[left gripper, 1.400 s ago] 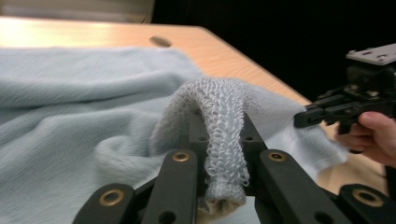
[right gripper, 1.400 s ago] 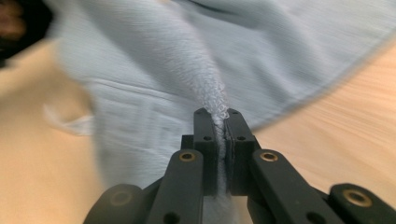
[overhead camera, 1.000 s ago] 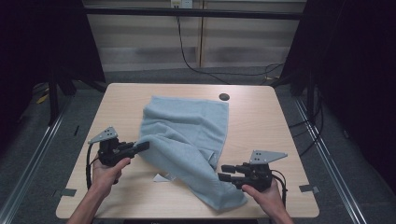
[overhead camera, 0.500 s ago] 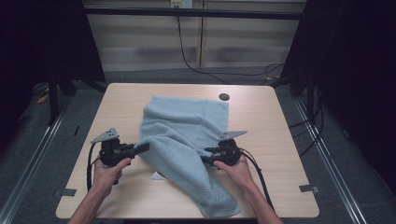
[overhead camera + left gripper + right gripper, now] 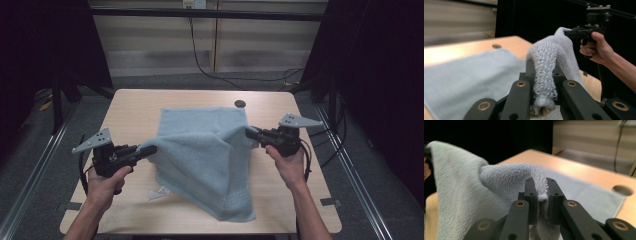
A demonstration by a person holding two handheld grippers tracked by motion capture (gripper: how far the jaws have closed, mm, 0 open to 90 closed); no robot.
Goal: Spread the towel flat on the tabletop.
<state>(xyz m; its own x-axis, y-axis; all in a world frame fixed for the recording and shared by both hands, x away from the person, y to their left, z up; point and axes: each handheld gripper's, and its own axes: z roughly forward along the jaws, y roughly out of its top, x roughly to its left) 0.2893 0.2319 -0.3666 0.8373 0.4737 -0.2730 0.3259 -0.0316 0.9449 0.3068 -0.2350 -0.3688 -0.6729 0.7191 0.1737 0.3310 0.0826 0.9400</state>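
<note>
A: Where is the towel [image 5: 202,160] sitting?

B: It is lying mid-tabletop [image 5: 135,107], with 2 edges being held up off the wood and a corner drooping toward the near edge.

A: What is the left tool [image 5: 149,150] doing?

B: It is pinching the towel's left edge, jaws nearly together on a bunched fold.

A: And the right tool [image 5: 248,131]?

B: Its jaws have just been closing, and they are now clamping the towel's right edge.
</note>
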